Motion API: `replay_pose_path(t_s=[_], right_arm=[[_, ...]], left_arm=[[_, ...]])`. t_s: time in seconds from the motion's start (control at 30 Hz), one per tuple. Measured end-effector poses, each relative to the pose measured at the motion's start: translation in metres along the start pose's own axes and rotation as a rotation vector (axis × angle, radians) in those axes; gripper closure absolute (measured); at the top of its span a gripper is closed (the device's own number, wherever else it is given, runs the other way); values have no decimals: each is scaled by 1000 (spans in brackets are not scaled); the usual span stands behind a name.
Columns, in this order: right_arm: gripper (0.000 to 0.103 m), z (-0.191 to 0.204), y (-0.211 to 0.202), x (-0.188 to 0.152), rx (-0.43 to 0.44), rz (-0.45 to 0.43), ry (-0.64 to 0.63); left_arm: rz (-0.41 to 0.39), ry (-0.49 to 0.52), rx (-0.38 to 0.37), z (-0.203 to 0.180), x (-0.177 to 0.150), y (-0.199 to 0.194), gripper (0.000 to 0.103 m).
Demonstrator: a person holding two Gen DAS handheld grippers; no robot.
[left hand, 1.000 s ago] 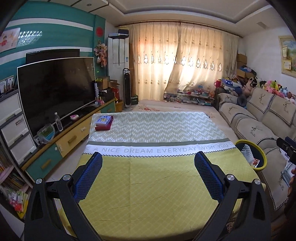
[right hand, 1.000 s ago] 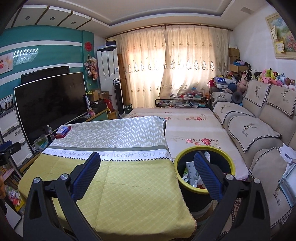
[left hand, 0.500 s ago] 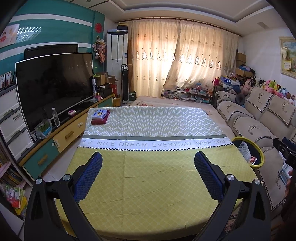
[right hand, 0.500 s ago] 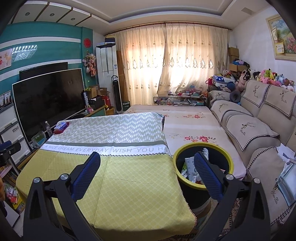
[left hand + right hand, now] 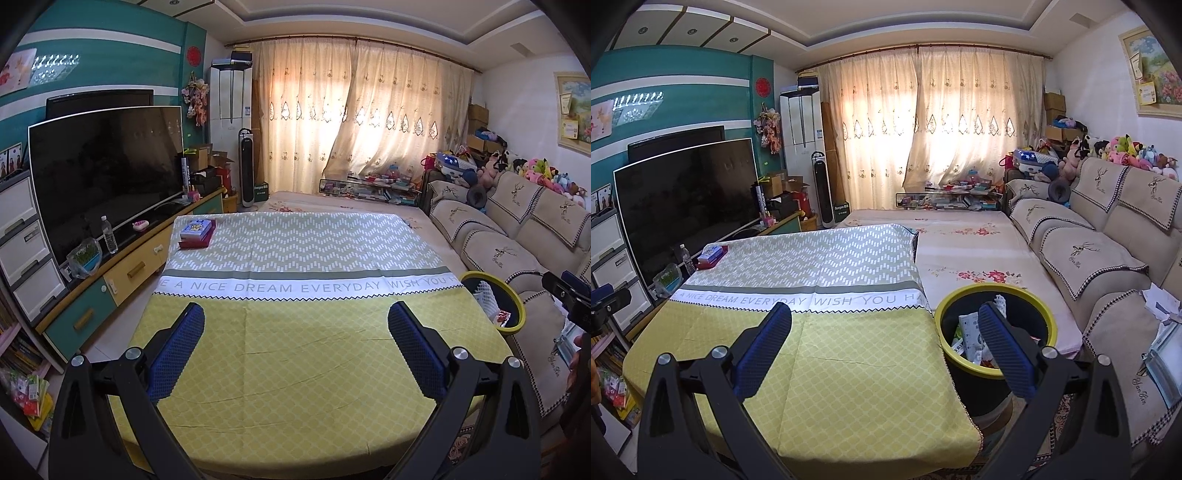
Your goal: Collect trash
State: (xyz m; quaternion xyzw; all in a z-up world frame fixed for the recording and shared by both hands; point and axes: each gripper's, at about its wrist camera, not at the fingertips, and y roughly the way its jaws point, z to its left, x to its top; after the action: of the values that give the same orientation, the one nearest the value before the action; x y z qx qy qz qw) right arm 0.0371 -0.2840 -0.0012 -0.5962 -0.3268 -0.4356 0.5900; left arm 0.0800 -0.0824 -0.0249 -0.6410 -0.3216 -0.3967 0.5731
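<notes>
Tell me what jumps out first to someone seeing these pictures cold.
The yellow and chevron tablecloth printed "A NICE DREAM EVERYDAY" fills the middle, with a small stack of boxes at its far left corner. Beside the table's right edge stands a yellow-rimmed trash bin holding wrappers. The left gripper and right gripper hover open and empty.

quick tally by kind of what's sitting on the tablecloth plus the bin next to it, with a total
box: 1, at the far left corner of the tablecloth
trash bin: 1, yellow rim, wrappers inside, beside the table
loose trash on the cloth: 0
total: 2
</notes>
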Motion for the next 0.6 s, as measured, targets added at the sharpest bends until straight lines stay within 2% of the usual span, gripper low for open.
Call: replay_pose_path(t_s=[0.6], right_arm=[[7, -1, 3, -2, -2, 8, 7]], left_arm=[[6, 3, -7, 2, 0, 4, 5]])
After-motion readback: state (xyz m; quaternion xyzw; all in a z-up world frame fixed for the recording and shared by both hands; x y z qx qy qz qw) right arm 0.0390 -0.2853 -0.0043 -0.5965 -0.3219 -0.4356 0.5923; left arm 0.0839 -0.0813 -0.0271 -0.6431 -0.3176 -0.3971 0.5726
